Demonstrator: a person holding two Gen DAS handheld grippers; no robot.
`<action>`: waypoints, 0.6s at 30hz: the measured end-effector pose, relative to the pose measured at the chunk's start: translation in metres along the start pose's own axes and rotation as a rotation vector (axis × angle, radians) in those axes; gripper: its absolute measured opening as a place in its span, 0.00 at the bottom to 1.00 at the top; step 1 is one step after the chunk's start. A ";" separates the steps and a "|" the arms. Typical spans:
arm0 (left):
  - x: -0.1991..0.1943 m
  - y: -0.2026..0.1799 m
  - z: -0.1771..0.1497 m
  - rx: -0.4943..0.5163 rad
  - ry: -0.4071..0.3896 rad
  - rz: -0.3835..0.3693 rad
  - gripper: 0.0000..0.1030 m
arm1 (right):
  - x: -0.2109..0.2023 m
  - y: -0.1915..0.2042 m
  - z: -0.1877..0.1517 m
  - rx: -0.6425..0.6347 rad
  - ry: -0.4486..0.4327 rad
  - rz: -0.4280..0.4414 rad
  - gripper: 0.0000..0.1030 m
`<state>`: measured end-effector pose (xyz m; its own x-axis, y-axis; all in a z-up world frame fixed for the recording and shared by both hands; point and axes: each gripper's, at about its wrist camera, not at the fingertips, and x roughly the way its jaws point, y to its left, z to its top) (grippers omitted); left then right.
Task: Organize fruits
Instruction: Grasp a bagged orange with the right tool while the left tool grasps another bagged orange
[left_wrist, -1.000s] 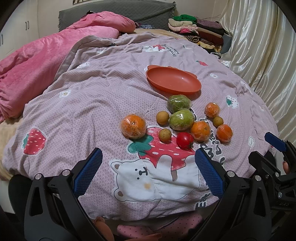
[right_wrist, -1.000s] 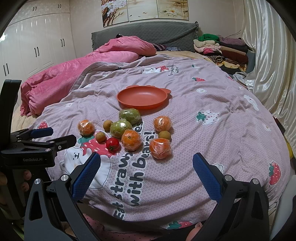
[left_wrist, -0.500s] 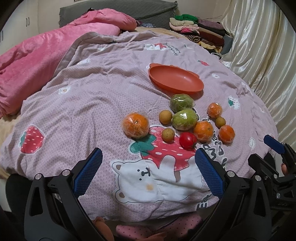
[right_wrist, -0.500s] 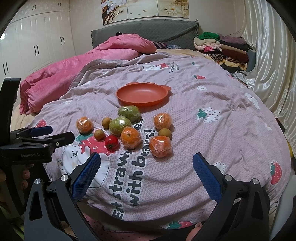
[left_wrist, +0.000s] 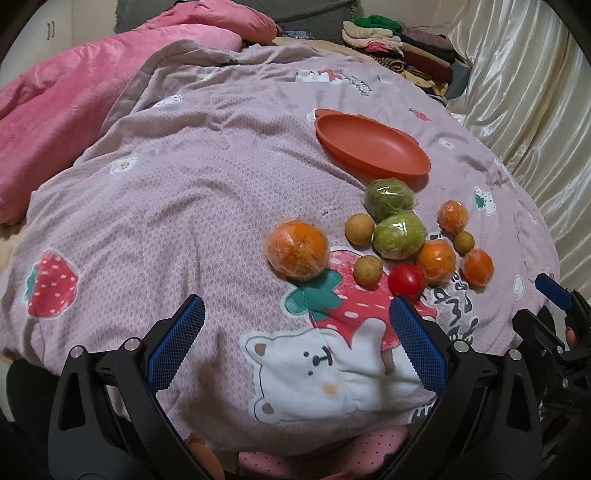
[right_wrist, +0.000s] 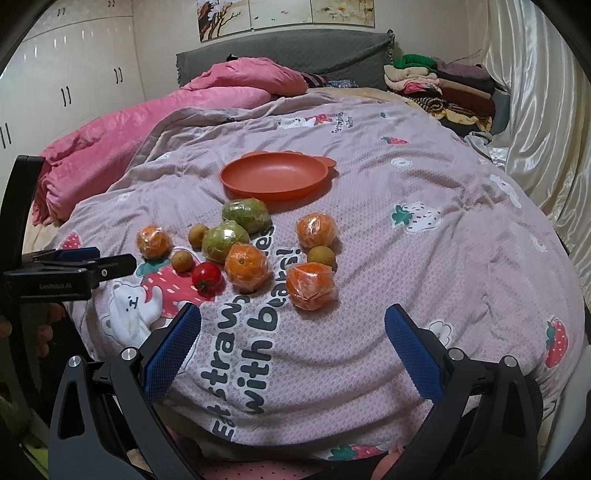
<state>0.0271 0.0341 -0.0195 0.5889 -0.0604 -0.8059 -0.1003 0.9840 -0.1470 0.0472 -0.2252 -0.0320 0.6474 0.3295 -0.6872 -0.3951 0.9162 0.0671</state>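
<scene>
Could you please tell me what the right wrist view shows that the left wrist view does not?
Only the right wrist view shows the white wardrobe, the wall paintings and the open left gripper from the side. Only the left wrist view shows the right gripper at its edge. Both share the empty orange plate, the wrapped fruits such as the red tomato, the pink blanket and the folded clothes.

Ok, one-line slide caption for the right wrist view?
Open right gripper faces wrapped fruits on a quilt, empty orange plate beyond.
</scene>
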 end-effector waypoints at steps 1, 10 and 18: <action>0.001 0.001 0.001 0.000 -0.001 0.000 0.92 | 0.002 -0.001 0.000 0.002 0.007 0.000 0.96; 0.019 0.008 0.018 0.004 -0.003 -0.011 0.91 | 0.030 -0.020 0.005 0.045 0.061 -0.017 0.96; 0.034 0.004 0.024 0.038 0.008 -0.023 0.61 | 0.053 -0.027 0.011 0.024 0.087 -0.011 0.94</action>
<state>0.0660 0.0399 -0.0340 0.5842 -0.0846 -0.8072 -0.0563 0.9879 -0.1443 0.0993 -0.2306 -0.0621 0.5924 0.2991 -0.7481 -0.3715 0.9253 0.0757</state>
